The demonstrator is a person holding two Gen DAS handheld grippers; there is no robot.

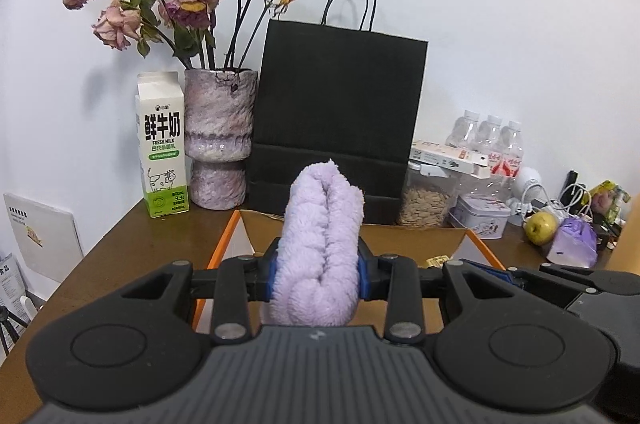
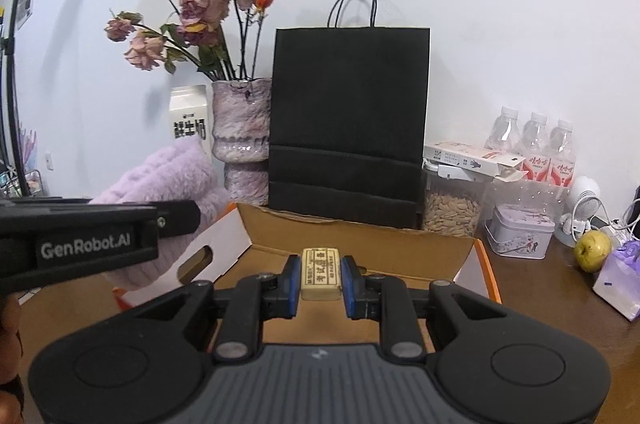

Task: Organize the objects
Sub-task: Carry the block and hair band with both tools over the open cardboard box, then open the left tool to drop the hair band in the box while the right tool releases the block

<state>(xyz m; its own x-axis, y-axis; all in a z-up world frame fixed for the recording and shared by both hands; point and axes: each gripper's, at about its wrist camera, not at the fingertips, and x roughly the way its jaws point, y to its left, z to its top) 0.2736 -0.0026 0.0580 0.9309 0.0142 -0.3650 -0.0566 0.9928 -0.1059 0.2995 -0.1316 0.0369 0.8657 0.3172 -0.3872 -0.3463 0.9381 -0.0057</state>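
My left gripper [image 1: 320,274] clamps the rolled purple towel [image 1: 322,244]; my right gripper [image 2: 320,282] pinches a small cream block [image 2: 321,274]. Both hang over the open cardboard box [image 2: 360,236]. I should lower each inside before releasing.

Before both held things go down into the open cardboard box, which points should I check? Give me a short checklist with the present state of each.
1. Left hand-held gripper holds the rolled purple towel: ok, pads press both sides.
2. Right hand-held gripper holds the small beige block: ok, clamped between the blue pads.
3. Cardboard box is open: ok, flaps stand out and the floor shows.
4. Free space on the box floor under the towel: cannot tell, the towel and gripper hide it.
5. Black paper bag stays clear of the box: ok, it stands behind the far flap.
6. Towel roll stays tight: cannot tell, the lower end bulges.
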